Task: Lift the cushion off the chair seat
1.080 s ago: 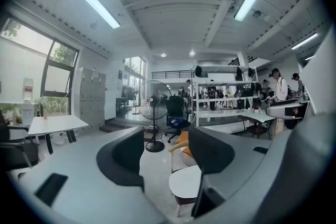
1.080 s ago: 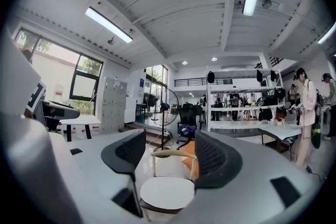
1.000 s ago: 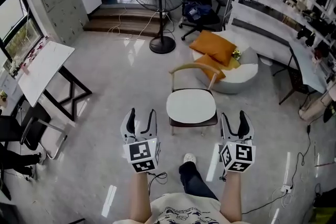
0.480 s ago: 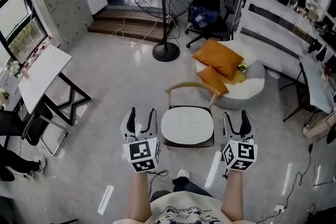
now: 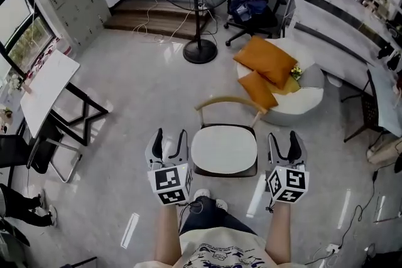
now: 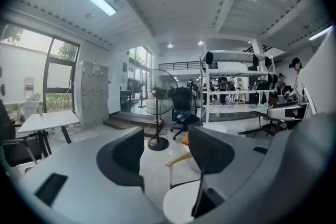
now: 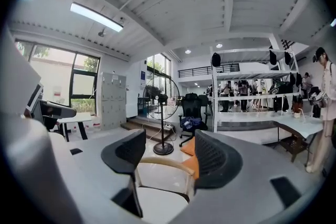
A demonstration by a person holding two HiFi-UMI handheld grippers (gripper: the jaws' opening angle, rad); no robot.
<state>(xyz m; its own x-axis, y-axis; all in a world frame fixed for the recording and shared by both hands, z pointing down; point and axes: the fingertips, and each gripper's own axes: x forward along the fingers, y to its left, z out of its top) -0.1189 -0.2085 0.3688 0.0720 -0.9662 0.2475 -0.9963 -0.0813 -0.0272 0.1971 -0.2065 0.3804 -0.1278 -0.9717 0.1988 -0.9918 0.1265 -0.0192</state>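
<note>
A white round cushion (image 5: 224, 149) lies on the seat of a chair with a curved wooden backrest (image 5: 229, 102). My left gripper (image 5: 169, 137) hangs open just left of the seat, and my right gripper (image 5: 282, 138) hangs open just right of it; neither touches the cushion. In the left gripper view the open gripper (image 6: 165, 157) has the cushion (image 6: 181, 204) low on the right, behind the right jaw. Between the spread jaws of the open gripper (image 7: 168, 157) in the right gripper view, the backrest (image 7: 163, 163) and cushion (image 7: 157, 208) show.
Behind the chair a white round pouf (image 5: 301, 100) carries two orange cushions (image 5: 267, 59). A standing fan (image 5: 200, 9) and a black office chair (image 5: 251, 3) are farther back. A white folding table (image 5: 47, 90) stands left, shelving (image 5: 352, 3) right. The person's foot (image 5: 204, 198) is near the chair's front.
The person has stepped closer, so the chair now sits between the two grippers instead of ahead of them. Both grippers stay open and level.
</note>
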